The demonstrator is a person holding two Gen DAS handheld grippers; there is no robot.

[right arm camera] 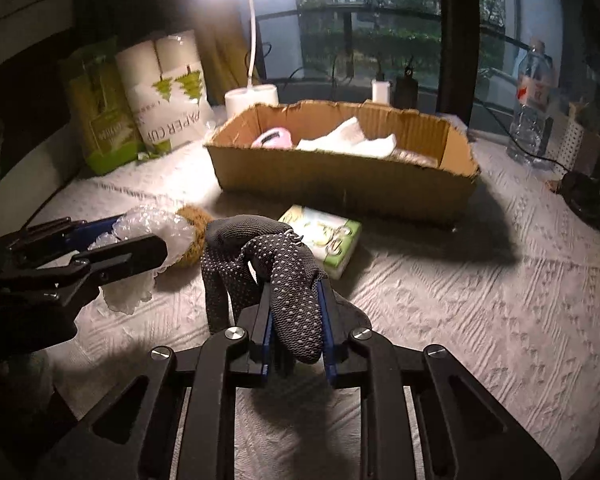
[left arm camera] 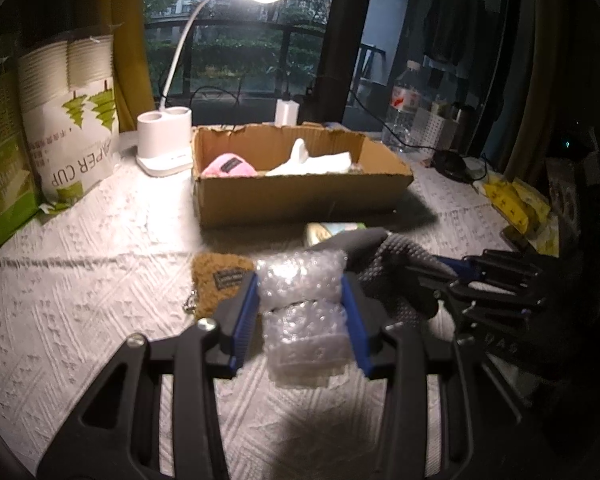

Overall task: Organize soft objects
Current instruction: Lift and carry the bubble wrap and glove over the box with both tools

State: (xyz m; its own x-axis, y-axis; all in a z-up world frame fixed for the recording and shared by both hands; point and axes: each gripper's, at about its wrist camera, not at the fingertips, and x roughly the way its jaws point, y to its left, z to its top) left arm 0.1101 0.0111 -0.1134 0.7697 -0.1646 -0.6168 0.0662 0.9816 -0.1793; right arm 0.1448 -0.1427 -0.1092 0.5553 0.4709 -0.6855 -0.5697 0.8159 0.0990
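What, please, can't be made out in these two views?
- Box floor: both views, near wall hides it; only the pink toy and white cloth peek out.
- Brown pouch: left view, part behind left gripper and bubble wrap.
- Tissue pack print: right view, glove covers a corner; too blurred to read.

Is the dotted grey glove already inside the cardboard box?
No. The dotted grey glove is clamped in the right gripper, hanging above the tablecloth in front of the cardboard box.

Two close wrist views, both facing cardboard box point(left arm camera: 300, 196)
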